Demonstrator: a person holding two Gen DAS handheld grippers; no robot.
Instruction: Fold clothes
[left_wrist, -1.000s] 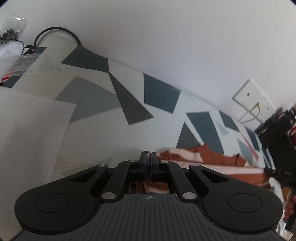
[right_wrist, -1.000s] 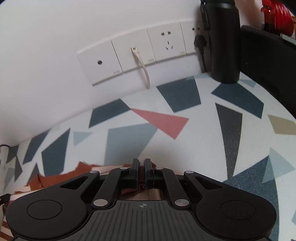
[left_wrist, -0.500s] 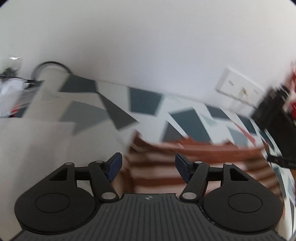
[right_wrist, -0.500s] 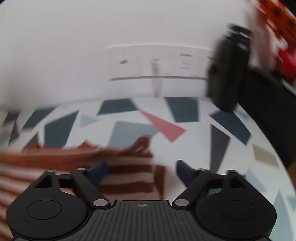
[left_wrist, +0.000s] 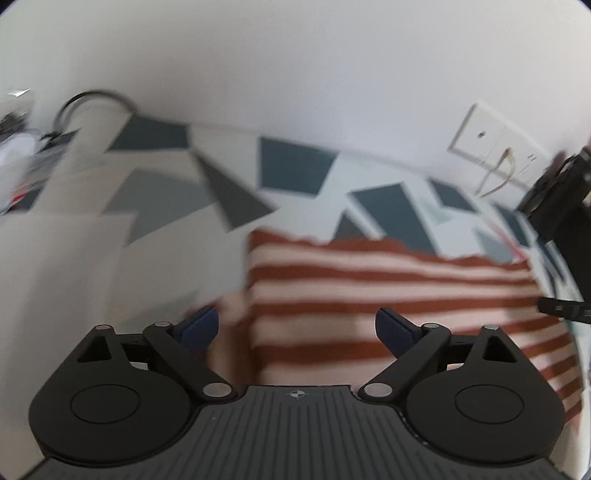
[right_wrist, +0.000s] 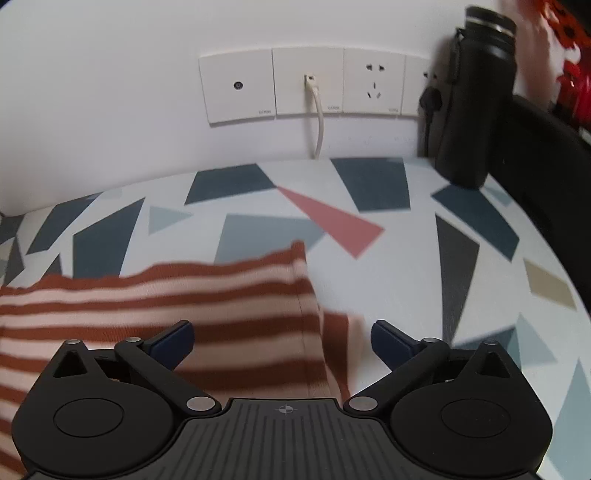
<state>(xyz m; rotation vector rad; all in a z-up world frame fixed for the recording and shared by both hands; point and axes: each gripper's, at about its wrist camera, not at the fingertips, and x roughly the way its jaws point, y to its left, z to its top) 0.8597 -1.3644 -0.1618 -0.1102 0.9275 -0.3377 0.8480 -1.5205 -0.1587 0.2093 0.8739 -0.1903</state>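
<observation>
Both my tongs are opening and grip nothing: the left gripper (left_wrist: 297, 328) and right gripper (right_wrist: 282, 338) spread wide above the rust-and-pink striped garment (right_wrist: 207, 306), which lies mid-frame on the triangle-patterned tablecloth (right_wrist: 406, 258).

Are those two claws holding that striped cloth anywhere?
No. Both the left gripper and right gripper are opening, their fingers clear of the rust-and-pink striped garment lying beneath.

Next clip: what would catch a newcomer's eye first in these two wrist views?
The rust-and-cream striped knit garment lying on the white tablecloth with coloured geometric patches. Both the left gripper and the right gripper are opening just above it, pressing nothing. A tall black bottle stands by the wall sockets.
</observation>
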